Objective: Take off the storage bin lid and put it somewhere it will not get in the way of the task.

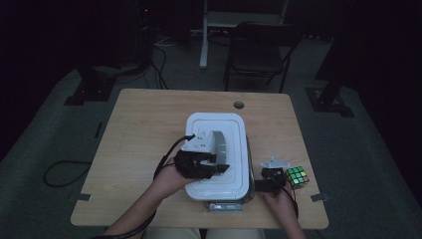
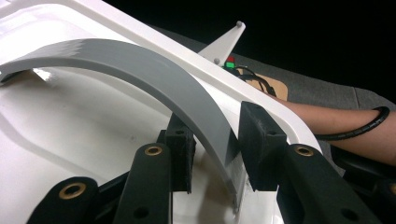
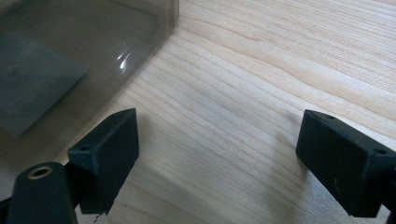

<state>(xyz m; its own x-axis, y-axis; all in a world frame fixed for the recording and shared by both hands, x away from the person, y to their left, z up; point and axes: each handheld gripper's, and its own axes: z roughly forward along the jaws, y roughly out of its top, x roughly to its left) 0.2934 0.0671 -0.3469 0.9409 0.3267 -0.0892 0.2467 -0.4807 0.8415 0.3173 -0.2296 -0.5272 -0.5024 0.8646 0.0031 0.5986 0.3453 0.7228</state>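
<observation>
Scene: A dim room, a wooden table (image 1: 144, 129), and a storage box with a white lid (image 1: 234, 149) sitting near your edge of it.

The thing in hand: The box's grey handle (image 2: 154, 74), an arched strap rising from the middle of the lid (image 2: 70, 135); in the high view it curves over the lid (image 1: 219, 144) just beyond your left hand.

Left gripper: Your left gripper (image 2: 215, 144) is closed tight on the near end of the handle, one black pad on each face of the strap, close to where it meets the lid.

Right gripper: Your right gripper (image 3: 215, 149) sits low over bare wood with its jaws spread wide and nothing between them; the box's smoky, see-through wall (image 3: 70, 56) lies just beside its left jaw. From above it rests at the box's right side (image 1: 268, 180).

Nearby: A colour cube (image 1: 297, 177) stands on the table just right of the right gripper, apart from the box.

How it will handle: The handle looks like smooth, stiff plastic, likely slippery under the pads and free to pivot at its ends. The box looks bulky; its weight cannot be judged from here.

Where to hold: A grip at the top of the arch would probably balance better than this one near the end, where the box may tip as it lifts.

Risk: The lid could pull free of the tub if its latches are not shut; they cannot be seen.
</observation>
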